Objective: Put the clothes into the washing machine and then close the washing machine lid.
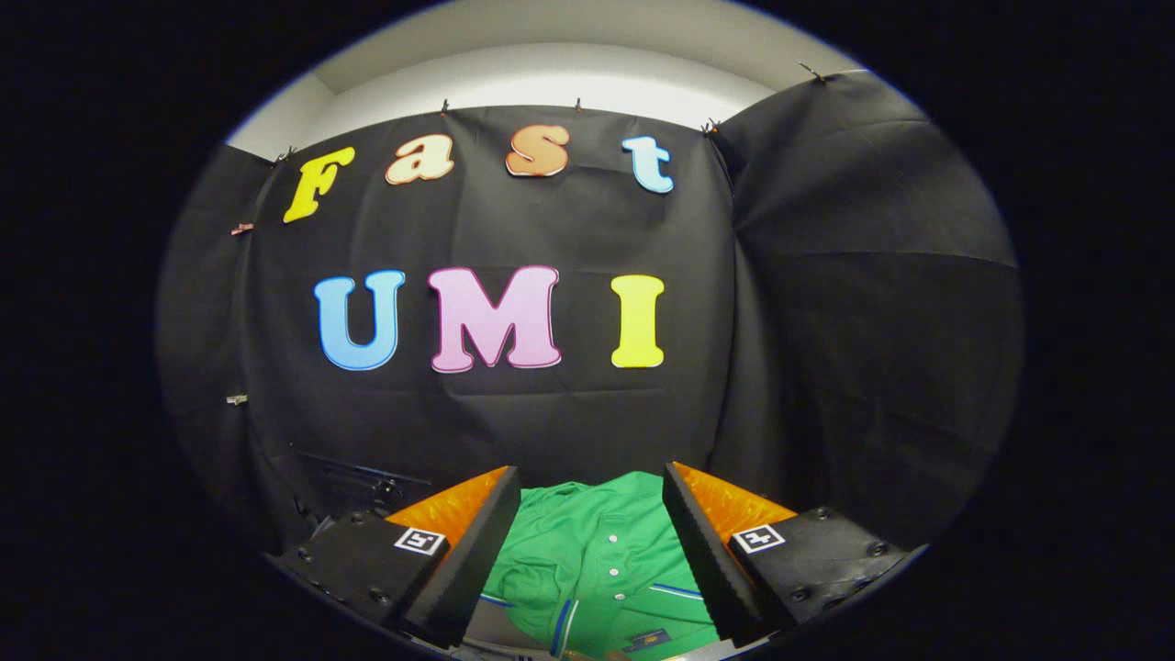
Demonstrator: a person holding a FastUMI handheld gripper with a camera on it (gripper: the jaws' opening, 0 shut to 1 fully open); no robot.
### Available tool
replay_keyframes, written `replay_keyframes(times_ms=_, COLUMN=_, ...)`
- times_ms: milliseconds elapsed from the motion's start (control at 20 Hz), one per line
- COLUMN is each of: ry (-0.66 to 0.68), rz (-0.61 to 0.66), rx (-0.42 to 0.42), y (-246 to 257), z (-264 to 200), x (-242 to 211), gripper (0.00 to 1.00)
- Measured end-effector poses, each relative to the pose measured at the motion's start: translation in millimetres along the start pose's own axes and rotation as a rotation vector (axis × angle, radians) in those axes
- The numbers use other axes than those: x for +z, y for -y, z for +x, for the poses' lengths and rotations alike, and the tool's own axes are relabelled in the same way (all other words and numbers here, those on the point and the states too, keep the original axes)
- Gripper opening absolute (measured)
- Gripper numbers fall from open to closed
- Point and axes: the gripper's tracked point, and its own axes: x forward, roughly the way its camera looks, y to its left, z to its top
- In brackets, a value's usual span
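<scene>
- Your gripper [590,514] has its fingers spread wide apart, gripping nothing.
- The green shirt [597,560] lies crumpled in the gap between them, from 6 o'clock toward 12.
- At 12 o'clock beyond it hangs the black cloth wall [569,413].

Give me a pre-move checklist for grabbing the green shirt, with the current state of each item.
1. Gripper open: ok, the fingers stand wide apart.
2. Green shirt lined up: ok, it lies between the fingers and below them.
3. Fingers touching cloth: not ok, neither finger presses on the shirt yet.
4. Grasp spot: ok, the button placket and bunched folds sit midway between the fingers.
5. Washing machine located: cannot tell, and its lid state cannot be judged.
6. Height above the shirt: cannot tell from this view.
</scene>
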Motion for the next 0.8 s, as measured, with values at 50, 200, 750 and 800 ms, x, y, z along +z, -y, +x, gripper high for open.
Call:
replay_keyframes(times_ms=50, ry=-0.027, rz=-0.001, rx=-0.003, y=1.2, z=8.3, x=-5.8, gripper=0.98)
replay_keyframes(times_ms=200, ry=-0.119, rz=-0.006, rx=-0.024, y=6.0, z=34.3, x=-30.8, gripper=0.98)
replay_keyframes(times_ms=750, ry=-0.370, rz=0.002, rx=-0.050, y=15.2, z=89.0, x=-118.4, gripper=0.99)
replay_keyframes(times_ms=800, ry=-0.382, rz=-0.004, rx=-0.052, y=16.0, z=90.2, x=-123.8, gripper=0.99)
